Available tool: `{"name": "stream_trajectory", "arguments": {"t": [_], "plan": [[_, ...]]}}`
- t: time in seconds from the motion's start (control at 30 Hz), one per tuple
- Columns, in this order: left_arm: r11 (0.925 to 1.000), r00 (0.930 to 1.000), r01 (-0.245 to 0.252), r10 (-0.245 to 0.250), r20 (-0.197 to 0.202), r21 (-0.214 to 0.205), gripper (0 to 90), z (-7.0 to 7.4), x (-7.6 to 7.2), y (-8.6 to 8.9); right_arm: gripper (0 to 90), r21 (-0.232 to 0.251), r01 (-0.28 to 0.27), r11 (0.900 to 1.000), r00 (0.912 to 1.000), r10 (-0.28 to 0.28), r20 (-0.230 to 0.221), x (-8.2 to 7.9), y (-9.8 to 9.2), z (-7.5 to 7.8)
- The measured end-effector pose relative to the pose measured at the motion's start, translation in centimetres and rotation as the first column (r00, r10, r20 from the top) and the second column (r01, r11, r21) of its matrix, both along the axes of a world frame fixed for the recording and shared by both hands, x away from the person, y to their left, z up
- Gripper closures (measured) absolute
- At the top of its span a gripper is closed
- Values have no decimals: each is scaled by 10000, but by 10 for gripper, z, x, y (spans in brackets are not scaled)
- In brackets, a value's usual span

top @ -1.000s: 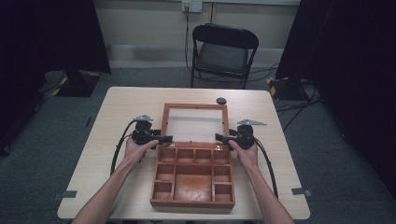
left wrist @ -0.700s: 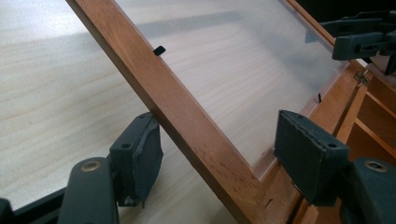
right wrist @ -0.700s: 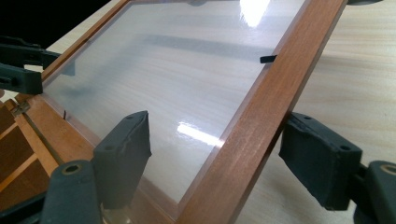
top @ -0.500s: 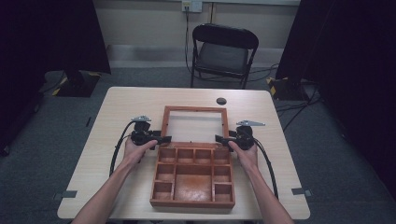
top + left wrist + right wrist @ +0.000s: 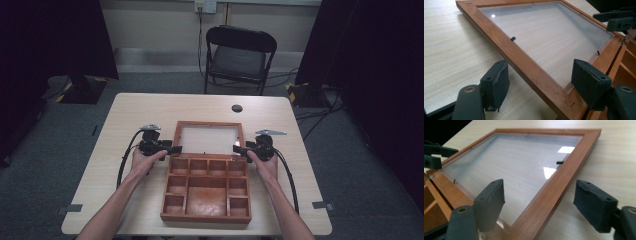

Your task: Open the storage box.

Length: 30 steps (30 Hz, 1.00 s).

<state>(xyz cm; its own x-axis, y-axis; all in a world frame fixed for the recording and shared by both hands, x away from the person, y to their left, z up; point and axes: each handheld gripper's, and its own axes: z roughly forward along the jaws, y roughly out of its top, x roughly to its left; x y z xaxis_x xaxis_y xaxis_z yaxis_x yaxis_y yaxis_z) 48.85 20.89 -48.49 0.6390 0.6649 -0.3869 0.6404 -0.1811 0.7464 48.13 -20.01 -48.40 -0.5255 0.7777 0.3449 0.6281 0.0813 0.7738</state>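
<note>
Jaws apart on both: left gripper [image 5: 172, 149] straddling the left rail of the glass-paned lid [image 5: 544, 37] without pressing it, right gripper [image 5: 237, 149] just opened wider around the right rail, pads clear of the wood. Lid flung fully back and lying flat on the counter [image 5: 150, 107], hinged to the far side of the wooden compartment box [image 5: 206, 192], which sits at the counter's near edge, centred. Probably lid laid open and being let go; next, backing both straight out sideways without snagging the frame
</note>
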Motion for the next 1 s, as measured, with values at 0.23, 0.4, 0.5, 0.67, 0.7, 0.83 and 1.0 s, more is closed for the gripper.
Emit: {"name": "stream_trajectory", "arguments": {"t": [0.23, 0.4, 0.5, 0.67, 0.7, 0.83, 1.0], "plan": [[10000, 9999, -37, 36, 108, 89, 278, 6, -4, 1, 208, 117, 147, 9998, 9999, -148, 50, -5, -10, 3], [9988, 9992, -220, 206, 335, 441, 247, 13, -10, 9, 203, 83, 163, 9998, 9991, -166, 396, -11, -16, 15], [9980, 9990, -238, 216, 395, 584, 219, 17, -16, 15, 200, 32, 182, 9998, 9987, -184, 467, -17, -21, 21], [9955, 9985, -95, 43, 551, 948, 209, 25, -28, 24, 189, -15, 194, 9998, 9985, -193, 505, -31, -34, 29], [9952, 9982, -92, 34, 594, 975, 209, 27, -30, 25, 187, 13, 249, 9997, 9986, -250, 472, -34, -37, 30], [9936, 9977, -170, 95, 672, 1113, 193, 29, -40, 31, 194, -211, 473, 9987, 9981, -464, 405, -46, -50, 32], [9894, 9978, -184, 90, 657, 1443, 193, 28, -50, 40, 181, -343, 554, 9979, 9978, -541, 384, -61, -64, 33]]}}
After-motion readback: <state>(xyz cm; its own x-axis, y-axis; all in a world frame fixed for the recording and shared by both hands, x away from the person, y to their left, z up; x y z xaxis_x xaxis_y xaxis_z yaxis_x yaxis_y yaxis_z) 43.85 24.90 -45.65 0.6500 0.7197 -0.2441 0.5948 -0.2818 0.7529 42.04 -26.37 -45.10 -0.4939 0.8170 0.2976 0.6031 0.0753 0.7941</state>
